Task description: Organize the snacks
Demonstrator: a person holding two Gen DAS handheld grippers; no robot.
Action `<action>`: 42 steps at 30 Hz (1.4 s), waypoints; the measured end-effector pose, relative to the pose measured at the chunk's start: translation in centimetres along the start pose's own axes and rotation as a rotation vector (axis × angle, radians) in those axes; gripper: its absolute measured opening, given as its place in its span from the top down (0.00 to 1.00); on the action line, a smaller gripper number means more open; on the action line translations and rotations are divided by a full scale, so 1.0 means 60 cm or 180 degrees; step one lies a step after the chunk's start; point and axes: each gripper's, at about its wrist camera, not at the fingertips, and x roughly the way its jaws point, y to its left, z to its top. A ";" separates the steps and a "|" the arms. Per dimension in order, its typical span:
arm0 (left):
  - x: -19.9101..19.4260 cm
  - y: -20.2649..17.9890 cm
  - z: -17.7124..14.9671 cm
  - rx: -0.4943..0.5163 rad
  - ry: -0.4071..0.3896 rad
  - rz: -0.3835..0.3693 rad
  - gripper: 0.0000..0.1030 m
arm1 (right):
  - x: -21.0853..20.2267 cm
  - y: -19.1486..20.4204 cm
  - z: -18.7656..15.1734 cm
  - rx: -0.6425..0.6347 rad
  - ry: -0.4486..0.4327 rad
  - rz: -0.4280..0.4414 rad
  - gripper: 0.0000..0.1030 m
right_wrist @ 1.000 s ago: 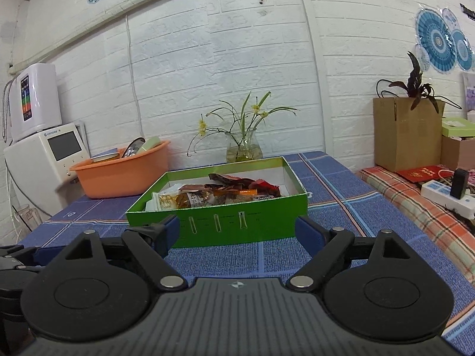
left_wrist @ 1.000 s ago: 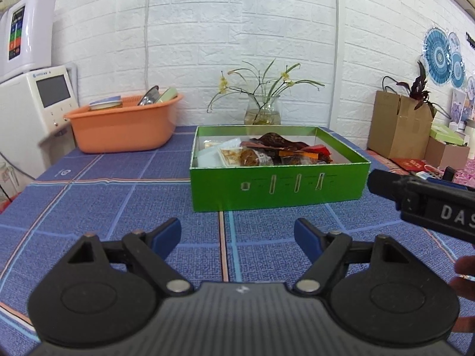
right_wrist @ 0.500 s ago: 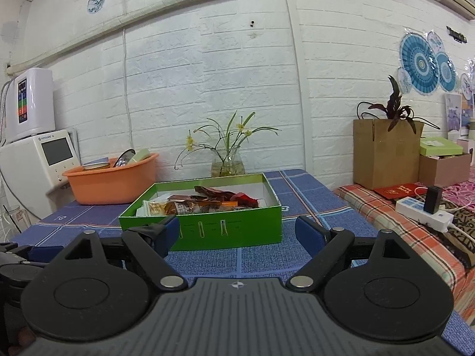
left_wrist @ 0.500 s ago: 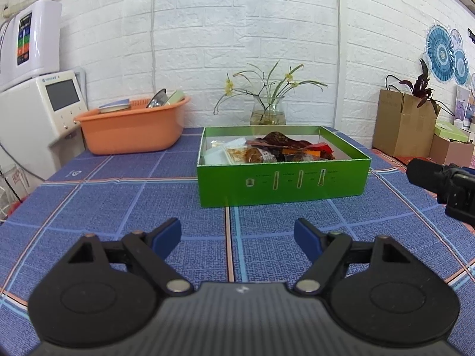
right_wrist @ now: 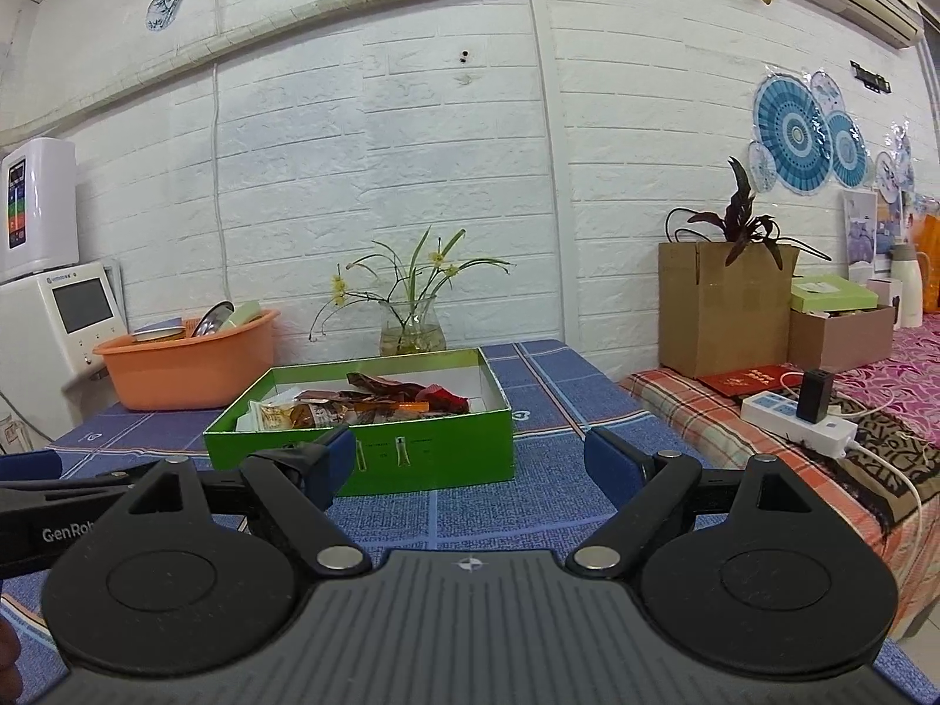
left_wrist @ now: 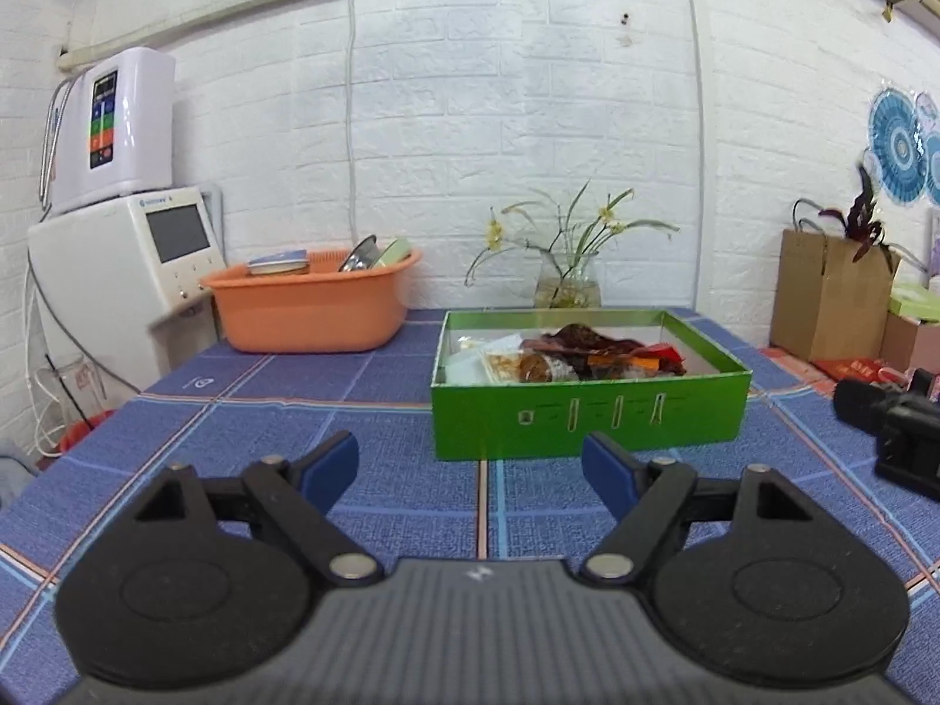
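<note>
A green box [left_wrist: 590,417] holds several snack packets [left_wrist: 564,355] on the blue tablecloth. It also shows in the right wrist view [right_wrist: 364,449] with the snack packets [right_wrist: 376,402] inside. My left gripper [left_wrist: 470,467] is open and empty, well short of the box. My right gripper [right_wrist: 470,461] is open and empty, also short of the box and to its right. The right gripper's body shows at the right edge of the left wrist view [left_wrist: 899,429]. The left gripper shows at the left edge of the right wrist view [right_wrist: 35,493].
An orange basin [left_wrist: 314,305] with dishes stands at the back left beside a white appliance [left_wrist: 117,288]. A glass vase of flowers [left_wrist: 567,285] stands behind the box. A cardboard box with a plant [right_wrist: 719,305] and a power strip [right_wrist: 799,420] lie to the right.
Both grippers have drawn back and tilted upward, so the green box looks smaller and farther away. Both stay open and empty.
</note>
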 end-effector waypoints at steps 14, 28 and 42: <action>-0.020 -0.021 -0.022 0.0262 -0.0132 -0.0021 0.23 | -0.019 -0.006 -0.003 -0.0160 -0.0085 -0.0002 0.00; -0.014 -0.041 -0.030 0.0268 0.0019 -0.0071 0.23 | -0.009 -0.014 -0.023 -0.0139 0.0112 -0.0072 0.00; -0.009 -0.046 -0.041 0.0226 0.0086 -0.0092 0.23 | -0.006 -0.005 -0.032 -0.0208 0.0201 -0.0030 0.00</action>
